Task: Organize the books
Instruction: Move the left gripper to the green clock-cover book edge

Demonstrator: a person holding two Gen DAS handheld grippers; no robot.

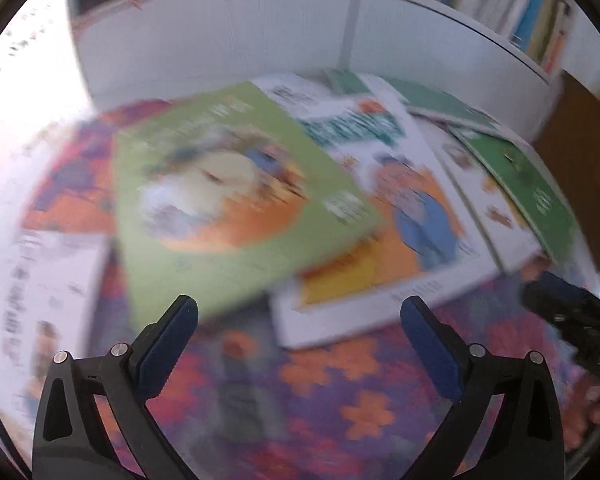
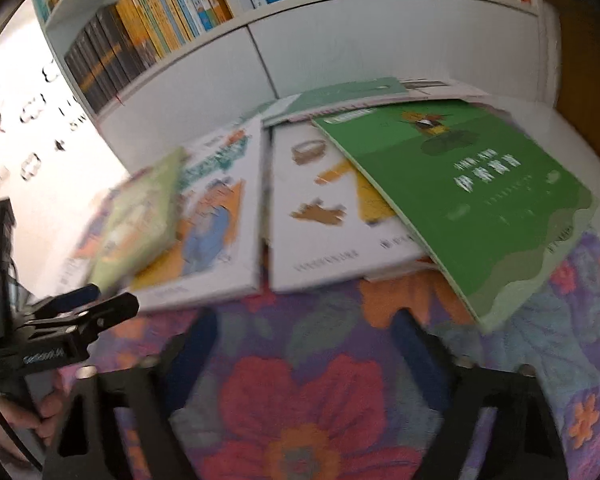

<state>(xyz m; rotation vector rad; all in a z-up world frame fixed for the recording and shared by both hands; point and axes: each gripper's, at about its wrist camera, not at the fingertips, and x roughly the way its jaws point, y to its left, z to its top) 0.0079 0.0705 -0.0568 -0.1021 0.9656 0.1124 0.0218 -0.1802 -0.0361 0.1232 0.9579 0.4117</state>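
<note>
Books lie scattered on a flowered rug of purple, orange and red, at the foot of a white bookcase whose shelf is packed with upright spines. A light green book lies tilted, its long axis running from near the left gripper away and to the right, its near corner just ahead of the left finger; its far part overlaps a white book. Ahead of the right gripper a dark green book slants across another white book, its long axis running away and to the left, its near corner just beyond the right finger. Both grippers are spread, holding nothing.
</note>
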